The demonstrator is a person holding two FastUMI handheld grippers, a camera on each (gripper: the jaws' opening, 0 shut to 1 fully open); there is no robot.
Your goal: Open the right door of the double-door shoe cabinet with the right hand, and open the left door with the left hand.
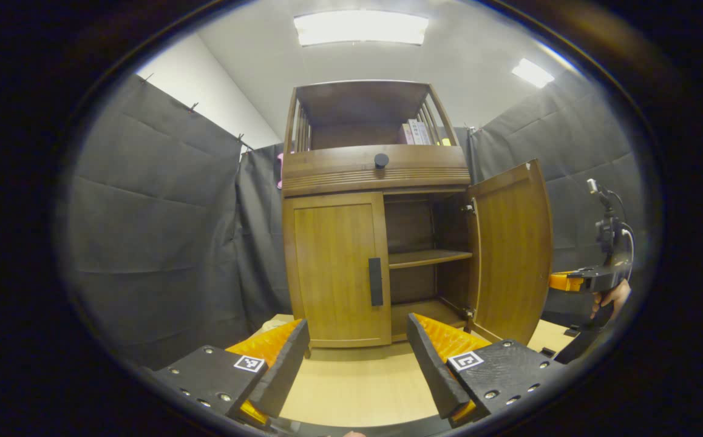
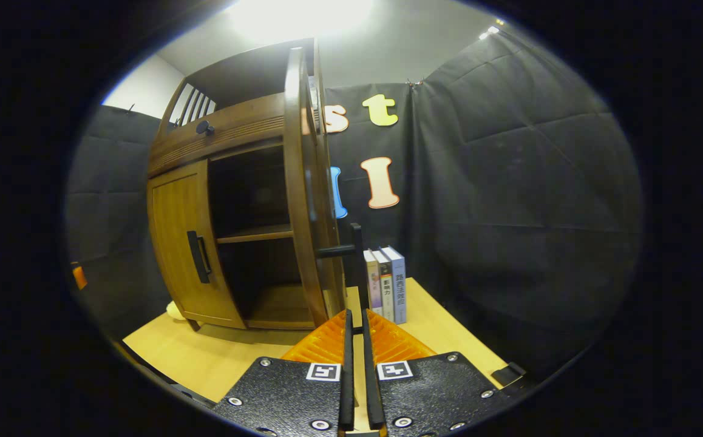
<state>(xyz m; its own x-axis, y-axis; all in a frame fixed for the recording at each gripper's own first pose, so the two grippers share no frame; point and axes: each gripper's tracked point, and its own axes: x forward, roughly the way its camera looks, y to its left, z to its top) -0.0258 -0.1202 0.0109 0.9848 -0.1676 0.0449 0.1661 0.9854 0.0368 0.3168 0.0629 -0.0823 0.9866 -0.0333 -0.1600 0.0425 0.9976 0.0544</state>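
1. In the left gripper view, the left claw (image 1: 357, 364) stands wide apart, holding nothing, low over the pale wooden table (image 1: 357, 382) and facing the brown wooden double-door shoe cabinet (image 1: 376, 176) head on.
2. The cabinet's left door (image 1: 336, 270) is closed flat, and its dark upright bar handle (image 1: 376, 281) sits at the door's right edge, straight beyond the gap of the left claw and well apart from it.
3. To the right, the right door (image 1: 512, 249) is swung open toward the near side, baring a dark interior with one wooden shelf (image 1: 429, 258).
4. Above the doors runs a drawer front with a round dark knob (image 1: 381, 160); in the open top compartment some upright books (image 1: 415, 132) stand at the right.
5. At the far right of this view the other gripper appears, held in a person's hand (image 1: 611, 297), beside the outer face of the open door.
6. The right gripper view sees the cabinet from its right side: the open right door (image 2: 303, 182) is seen edge-on, and its dark bar handle (image 2: 354, 249) juts right from it.
7. The right claw (image 2: 356, 370) is closed to a narrow slit with nothing between its fingers, just near of that handle and apart from it.
8. This view alone brings in three upright books (image 2: 386, 285) on the table, right of the door, against the black cloth wall (image 2: 509, 212).
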